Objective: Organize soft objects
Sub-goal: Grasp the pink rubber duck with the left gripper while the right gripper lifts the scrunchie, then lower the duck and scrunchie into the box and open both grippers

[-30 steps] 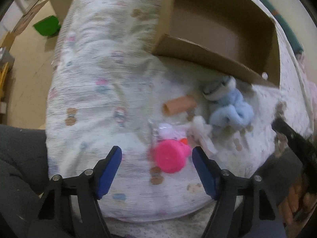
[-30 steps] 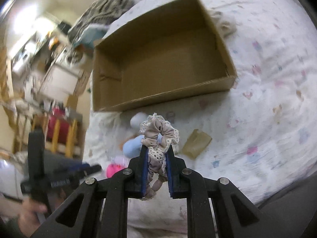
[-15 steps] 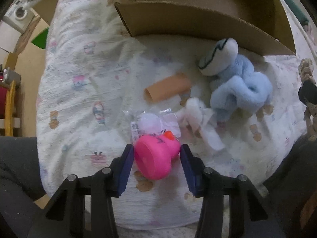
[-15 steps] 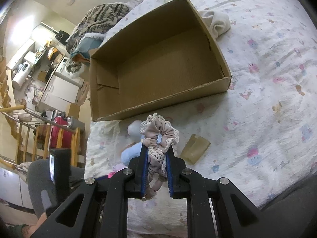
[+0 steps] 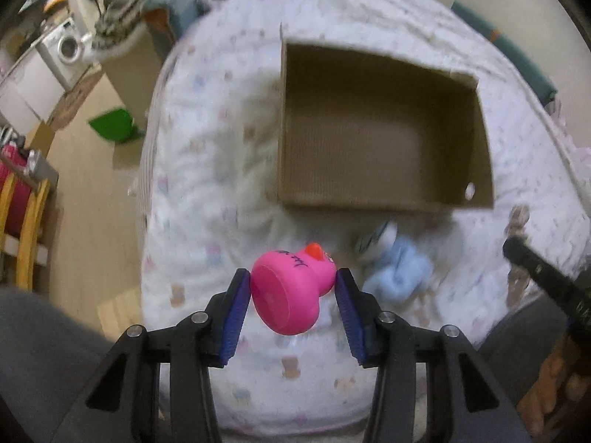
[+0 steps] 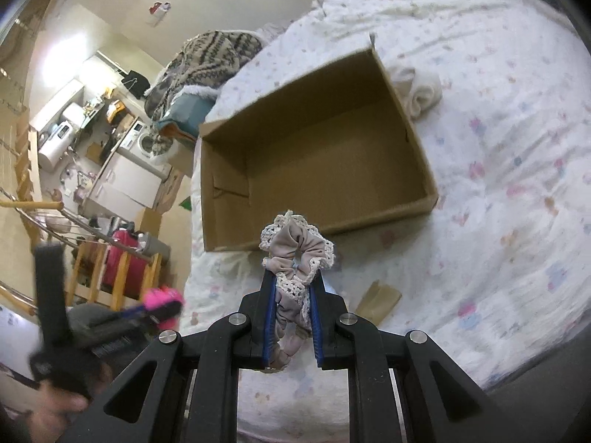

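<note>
Fingers of the left gripper (image 5: 293, 297) clamp a pink duck (image 5: 291, 291), lifted above the bed (image 5: 207, 184), pointing steeply down; its black scrawl is unreadable. Right gripper (image 6: 293, 317) pinches a scrunchie (image 6: 297, 254) near the box (image 6: 317, 170).

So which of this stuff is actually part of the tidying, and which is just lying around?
Part of the job:
- pink rubber duck, held in the left hand-held gripper
- lace scrunchie, held in the right hand-held gripper
- cardboard box, nothing in it
- blue plush toy

Lying about:
- green dustpan
- washing machine
- striped blanket
</note>
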`<action>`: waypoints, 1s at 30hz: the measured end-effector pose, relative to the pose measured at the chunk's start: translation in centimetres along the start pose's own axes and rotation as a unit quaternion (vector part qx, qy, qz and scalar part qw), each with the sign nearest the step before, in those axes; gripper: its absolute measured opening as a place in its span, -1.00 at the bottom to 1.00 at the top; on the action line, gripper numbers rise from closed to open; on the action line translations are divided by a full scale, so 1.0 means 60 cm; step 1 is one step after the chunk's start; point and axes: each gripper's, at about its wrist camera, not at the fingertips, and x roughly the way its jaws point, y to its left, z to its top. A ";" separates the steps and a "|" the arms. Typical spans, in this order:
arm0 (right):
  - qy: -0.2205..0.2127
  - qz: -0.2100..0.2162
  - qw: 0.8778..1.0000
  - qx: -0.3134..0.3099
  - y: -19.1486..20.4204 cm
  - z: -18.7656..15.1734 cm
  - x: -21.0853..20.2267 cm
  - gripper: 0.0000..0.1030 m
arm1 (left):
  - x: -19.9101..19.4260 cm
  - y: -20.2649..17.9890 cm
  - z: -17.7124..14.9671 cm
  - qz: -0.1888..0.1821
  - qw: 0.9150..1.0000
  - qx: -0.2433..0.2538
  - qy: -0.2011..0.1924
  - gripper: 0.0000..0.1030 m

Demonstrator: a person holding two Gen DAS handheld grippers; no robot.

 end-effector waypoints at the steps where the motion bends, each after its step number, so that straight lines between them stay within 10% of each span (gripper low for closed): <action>1: -0.003 0.001 1.000 0.002 0.001 0.007 -0.001 -0.66 | -0.001 -0.002 0.011 -0.003 1.000 0.002 -0.006 -0.16; 18: -0.007 -0.071 0.997 -0.009 0.004 0.160 0.101 -0.66 | 0.099 -0.041 0.154 -0.027 0.999 0.024 -0.019 -0.16; 30: 0.041 -0.089 0.995 -0.002 -0.030 0.154 0.196 -0.66 | 0.176 -0.047 0.164 -0.022 0.999 0.016 -0.021 -0.16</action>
